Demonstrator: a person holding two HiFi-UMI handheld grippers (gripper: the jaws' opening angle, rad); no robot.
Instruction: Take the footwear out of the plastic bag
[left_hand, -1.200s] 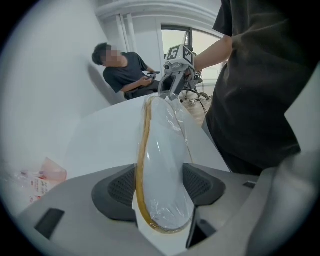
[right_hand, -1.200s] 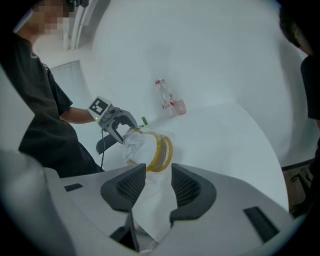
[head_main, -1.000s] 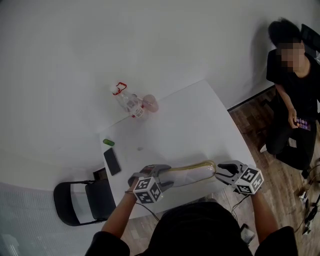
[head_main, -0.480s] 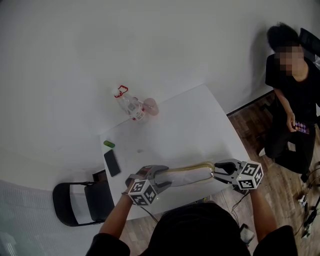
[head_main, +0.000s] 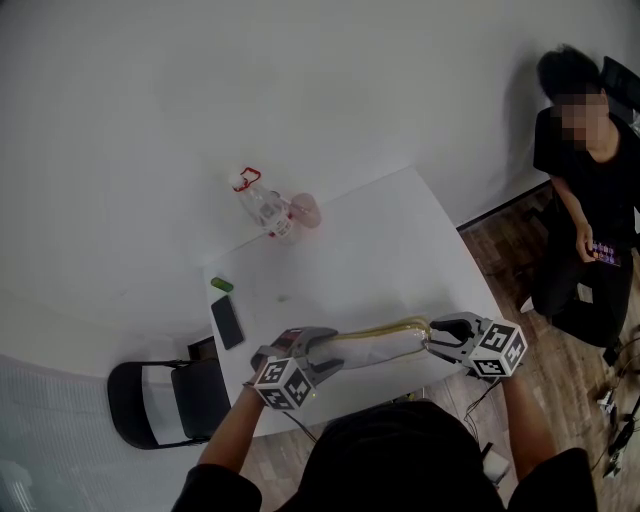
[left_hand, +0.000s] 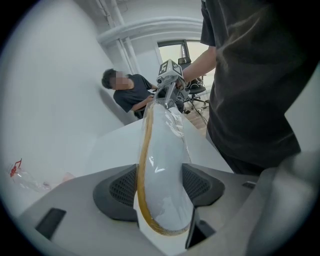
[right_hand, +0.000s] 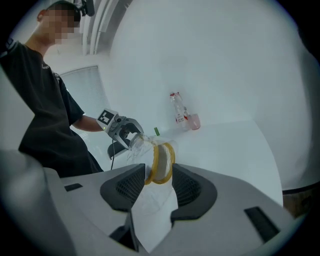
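**Fingers (left_hand: 117, 189) of two grippers clamp one bagged shoe (left_hand: 162, 160)**

We find the left gripper (left_hand: 160, 172) clenched on the shoe. In the left gripper view its dark pads press both flanks of the white sole, which has a yellow-brown rim. A glossy film of the clear bag (left_hand: 176, 122) lies over that sole and wrinkles further along, toward the upper middle of the frame.

The right gripper (right_hand: 157, 172) is grasping the shoe's other end. In the right gripper view the yellow rim sits between its fingertips, and crumpled clear plastic trails off left of centre toward the other gripper.

From the head view we see the shoe, not yet out of the bag, stretched across the lower middle of the frame. The left gripper is at its left end and the right gripper at its right. Both are over the near edge of the white table (head_main: 380, 250); we cannot tell whether the shoe touches it.

Well apart from the shoe, a clear bottle (head_main: 260, 205) with a red cap and a pink cup (head_main: 304, 209) stand just beside each other at the table's far corner, above centre. A dark phone (head_main: 226, 322) and a small green object (head_main: 221, 285) lie along the table's left edge. A black chair (head_main: 160, 400) stands at the lower left. A seated person (head_main: 590, 190) in black occupies the upper right.
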